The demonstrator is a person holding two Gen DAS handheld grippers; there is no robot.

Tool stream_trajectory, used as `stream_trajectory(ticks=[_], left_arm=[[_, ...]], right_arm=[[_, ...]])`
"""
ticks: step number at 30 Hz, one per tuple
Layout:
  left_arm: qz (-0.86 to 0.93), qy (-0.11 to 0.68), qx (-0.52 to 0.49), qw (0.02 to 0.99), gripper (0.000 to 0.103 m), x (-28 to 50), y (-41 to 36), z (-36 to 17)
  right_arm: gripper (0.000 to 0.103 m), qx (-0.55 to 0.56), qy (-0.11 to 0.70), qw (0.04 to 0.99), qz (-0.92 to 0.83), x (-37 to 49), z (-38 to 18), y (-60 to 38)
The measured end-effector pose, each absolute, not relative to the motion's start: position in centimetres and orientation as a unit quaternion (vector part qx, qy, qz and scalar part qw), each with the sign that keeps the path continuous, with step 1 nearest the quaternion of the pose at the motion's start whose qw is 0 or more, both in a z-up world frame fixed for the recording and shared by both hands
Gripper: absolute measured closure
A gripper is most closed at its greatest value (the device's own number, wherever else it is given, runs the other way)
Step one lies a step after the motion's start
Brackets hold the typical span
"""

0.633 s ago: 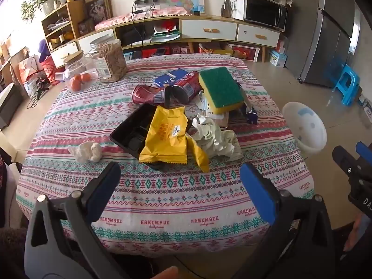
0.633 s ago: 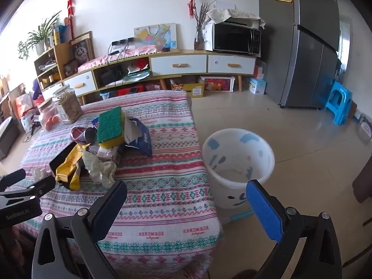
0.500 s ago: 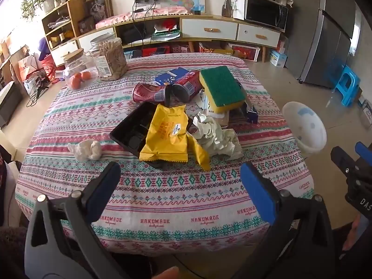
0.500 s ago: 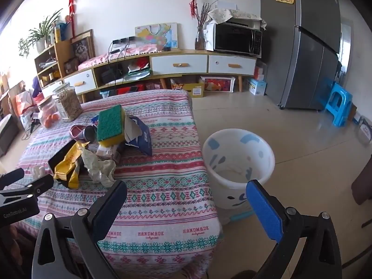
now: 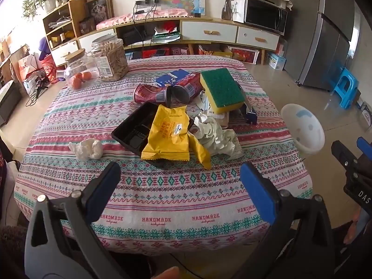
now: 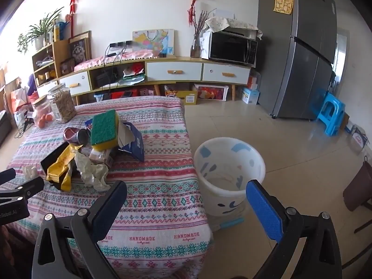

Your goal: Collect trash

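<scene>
Trash lies heaped mid-table: a yellow wrapper (image 5: 168, 134) over a black tray (image 5: 132, 127), crumpled white paper (image 5: 217, 137), crushed red cans (image 5: 167, 90), a blue carton (image 5: 172, 79) and a green-and-yellow sponge (image 5: 222, 90). A small tissue wad (image 5: 87, 148) sits apart at the left. My left gripper (image 5: 180, 186) hangs open over the near table edge, short of the pile. My right gripper (image 6: 186, 200) is open too, off the table's right corner, with the white bin (image 6: 229, 174) on the floor ahead of it.
Two glass jars (image 5: 97, 62) stand at the table's far left corner. The table wears a patterned cloth (image 5: 162, 186). Behind are a low cabinet (image 6: 174, 72), a microwave (image 6: 232, 46), a fridge (image 6: 302, 58) and a blue stool (image 6: 332, 114).
Both views have edged slightly forward and tilted a little; the pile sits a touch lower in the left view. Nothing on the table has moved and both grippers stay open.
</scene>
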State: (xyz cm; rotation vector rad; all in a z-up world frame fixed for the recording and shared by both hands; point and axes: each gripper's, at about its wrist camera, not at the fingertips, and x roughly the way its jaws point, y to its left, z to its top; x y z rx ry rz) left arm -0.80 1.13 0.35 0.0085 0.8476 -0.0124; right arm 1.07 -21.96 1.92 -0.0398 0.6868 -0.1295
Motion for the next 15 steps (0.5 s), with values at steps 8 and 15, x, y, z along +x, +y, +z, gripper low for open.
stream_trajectory(ticks=[8, 15], left_arm=[[-0.001, 0.416, 0.005, 0.910, 0.001, -1.0, 1.7, -0.2], [0.005, 0.417, 0.000, 0.909, 0.001, -0.9, 2.4, -0.3]], right_arm=[[0.000, -0.021, 0.333, 0.941, -0.056, 1.3, 1.9, -21.4], [0.000, -0.017, 0.333, 0.942, -0.050, 1.3, 1.8, -21.3]])
